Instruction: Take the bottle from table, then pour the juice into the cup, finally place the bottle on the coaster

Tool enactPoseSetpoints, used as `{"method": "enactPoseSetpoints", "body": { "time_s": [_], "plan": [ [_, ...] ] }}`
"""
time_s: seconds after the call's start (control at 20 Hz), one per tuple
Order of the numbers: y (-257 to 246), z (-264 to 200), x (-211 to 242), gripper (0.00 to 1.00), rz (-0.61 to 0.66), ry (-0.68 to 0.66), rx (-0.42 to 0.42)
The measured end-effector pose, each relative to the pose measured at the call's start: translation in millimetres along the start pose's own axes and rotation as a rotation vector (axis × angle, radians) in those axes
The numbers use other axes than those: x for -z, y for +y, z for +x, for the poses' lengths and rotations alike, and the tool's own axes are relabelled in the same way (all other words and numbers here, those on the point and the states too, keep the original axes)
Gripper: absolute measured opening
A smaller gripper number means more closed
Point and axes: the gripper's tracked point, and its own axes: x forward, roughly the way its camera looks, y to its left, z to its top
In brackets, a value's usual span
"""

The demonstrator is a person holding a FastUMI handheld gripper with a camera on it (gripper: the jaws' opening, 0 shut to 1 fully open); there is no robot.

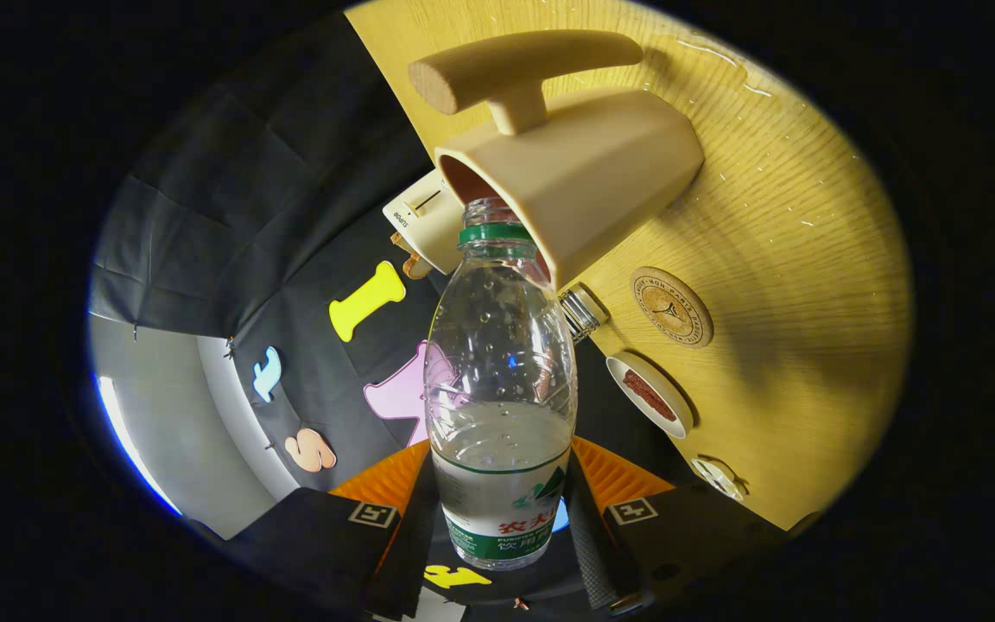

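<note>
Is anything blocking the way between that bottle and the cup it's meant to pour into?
Nothing visible. The bottle, clamped in the gripper, already has its open mouth at the rim of the cup, with no object between them.

A wood-grain worktop (791, 259) is seen, streaked with a few small wet marks. A small round dish (650, 394) with a reddish-brown piece inside is set on it, with a small white object (716, 476) nearby at the edge. A cream-coloured box (422, 218) is placed at the worktop's far edge.
</note>
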Motion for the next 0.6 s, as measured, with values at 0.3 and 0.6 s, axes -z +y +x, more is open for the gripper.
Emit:
{"method": "enactPoseSetpoints", "body": {
  "time_s": [0.3, 0.6],
  "plan": [
    [-6, 2, -2, 0.73, -0.144, -0.016, 0.0],
    [-22, -8, -5, 0.73, -0.547, 0.015, 0.014]
  ]
}}
